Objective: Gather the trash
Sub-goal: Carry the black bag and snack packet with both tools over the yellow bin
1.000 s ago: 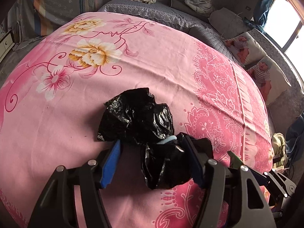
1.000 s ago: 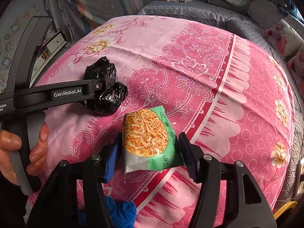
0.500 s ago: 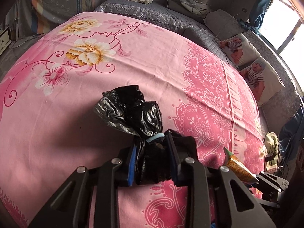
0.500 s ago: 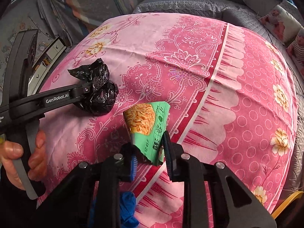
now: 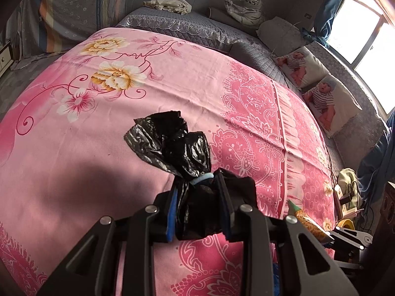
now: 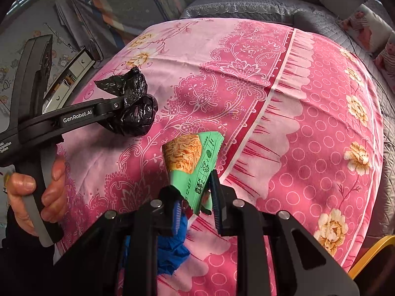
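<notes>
My left gripper [image 5: 198, 207] is shut on a crumpled black plastic bag [image 5: 172, 145] and holds it above the pink bedspread [image 5: 123, 56]. The bag and left gripper also show in the right wrist view, the bag [image 6: 134, 106] at the left. My right gripper [image 6: 195, 202] is shut on a green snack wrapper [image 6: 191, 157] with an orange noodle picture, lifted off the bedspread [image 6: 308, 113]. The wrapper's tip [image 5: 305, 218] shows at the lower right of the left wrist view.
A blue crumpled item [image 6: 170, 251] lies below the right gripper. Grey quilted bedding [image 5: 187, 27], baby-print pillows [image 5: 321, 93] and cloth bundles [image 5: 243, 6] lie at the far side. A yellow rim [image 6: 375, 249] shows at the lower right.
Both grippers have closed, the left on the black bag and the right on the wrapper, and have lifted them off the bedspread.
</notes>
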### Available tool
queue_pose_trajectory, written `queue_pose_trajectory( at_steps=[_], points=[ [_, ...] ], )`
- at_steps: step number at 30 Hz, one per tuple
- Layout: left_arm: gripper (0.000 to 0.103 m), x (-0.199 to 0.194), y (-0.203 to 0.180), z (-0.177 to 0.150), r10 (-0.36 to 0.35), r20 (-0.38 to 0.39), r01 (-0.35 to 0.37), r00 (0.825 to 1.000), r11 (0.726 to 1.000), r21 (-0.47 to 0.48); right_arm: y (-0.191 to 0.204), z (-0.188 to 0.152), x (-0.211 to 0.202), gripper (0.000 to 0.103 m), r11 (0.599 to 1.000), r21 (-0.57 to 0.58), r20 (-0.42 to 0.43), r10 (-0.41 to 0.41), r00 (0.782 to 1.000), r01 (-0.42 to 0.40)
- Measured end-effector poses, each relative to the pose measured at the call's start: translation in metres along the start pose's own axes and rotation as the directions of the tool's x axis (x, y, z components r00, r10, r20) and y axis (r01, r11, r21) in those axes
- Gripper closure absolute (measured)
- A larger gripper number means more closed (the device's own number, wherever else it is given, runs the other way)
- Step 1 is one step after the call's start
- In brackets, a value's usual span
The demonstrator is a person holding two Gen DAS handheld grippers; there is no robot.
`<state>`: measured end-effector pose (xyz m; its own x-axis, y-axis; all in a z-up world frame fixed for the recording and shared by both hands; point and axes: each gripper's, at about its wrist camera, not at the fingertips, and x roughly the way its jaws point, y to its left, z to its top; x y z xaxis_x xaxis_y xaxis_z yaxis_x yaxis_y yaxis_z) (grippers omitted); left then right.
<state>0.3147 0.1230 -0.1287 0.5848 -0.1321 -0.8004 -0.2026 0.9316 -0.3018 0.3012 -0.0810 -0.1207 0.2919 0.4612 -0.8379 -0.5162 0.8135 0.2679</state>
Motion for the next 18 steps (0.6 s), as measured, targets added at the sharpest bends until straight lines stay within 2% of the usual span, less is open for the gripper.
queue_pose_trajectory(
  at_steps=[10,18],
  points=[
    [0.077,-0.029,-0.043,-0.017,-0.039,0.031,0.035,0.999,0.995,0.096,-0.027,-0.026,-0.033,0.083,0.998,0.057,0.024,-0.008,1.000,0.007],
    [0.077,-0.048,-0.094,-0.044,-0.101,0.010,0.096,0.995,0.971,0.219,-0.071,-0.061,-0.073,0.083,0.989,0.136,0.060,-0.065,0.996,0.057]
  ],
)
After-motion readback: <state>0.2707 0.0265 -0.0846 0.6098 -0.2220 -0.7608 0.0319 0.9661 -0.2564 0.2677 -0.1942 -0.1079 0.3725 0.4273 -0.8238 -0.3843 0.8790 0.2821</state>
